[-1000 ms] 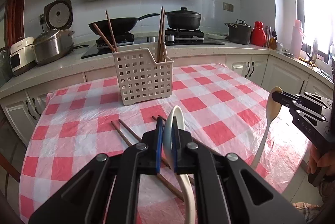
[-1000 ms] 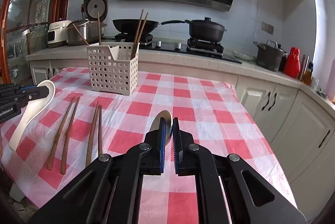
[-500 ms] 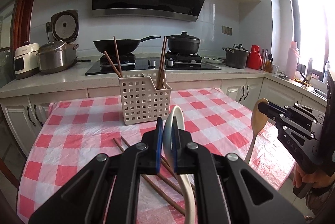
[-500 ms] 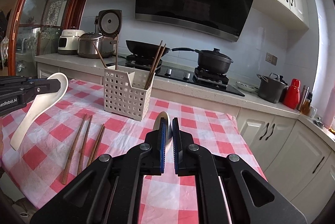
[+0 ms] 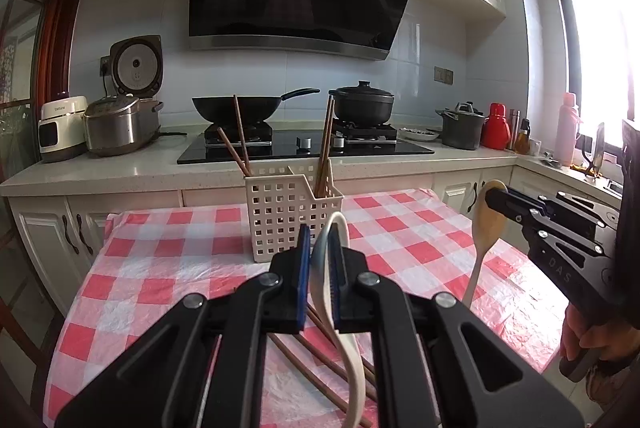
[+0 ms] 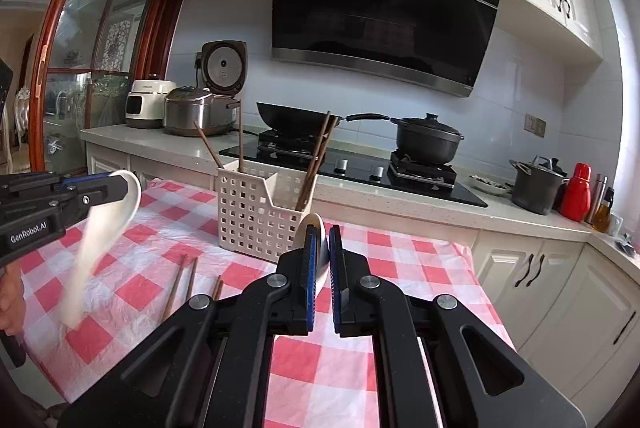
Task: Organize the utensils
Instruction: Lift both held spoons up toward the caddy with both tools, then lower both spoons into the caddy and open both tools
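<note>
Checked tablecloth [image 5: 168, 252] carries the white slotted caddy [image 5: 288, 216], chopsticks [image 5: 326, 144] upright in it, loose chopsticks [image 6: 178, 280] lying in front; left gripper [image 5: 318, 260] clenched on white spoon [image 5: 352, 352], held above the cloth. Right gripper [image 6: 320, 256] clamped on wooden spoon [image 5: 486, 224], also aloft beside the caddy.

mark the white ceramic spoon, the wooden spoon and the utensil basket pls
White ceramic spoon [image 6: 100, 224], right wrist view, upper handle below the bowl.
Pale wooden spoon [image 5: 486, 216], left wrist view, on its oval bowl.
Cream perforated plastic utensil basket [image 5: 280, 224], left wrist view, front wall.
</note>
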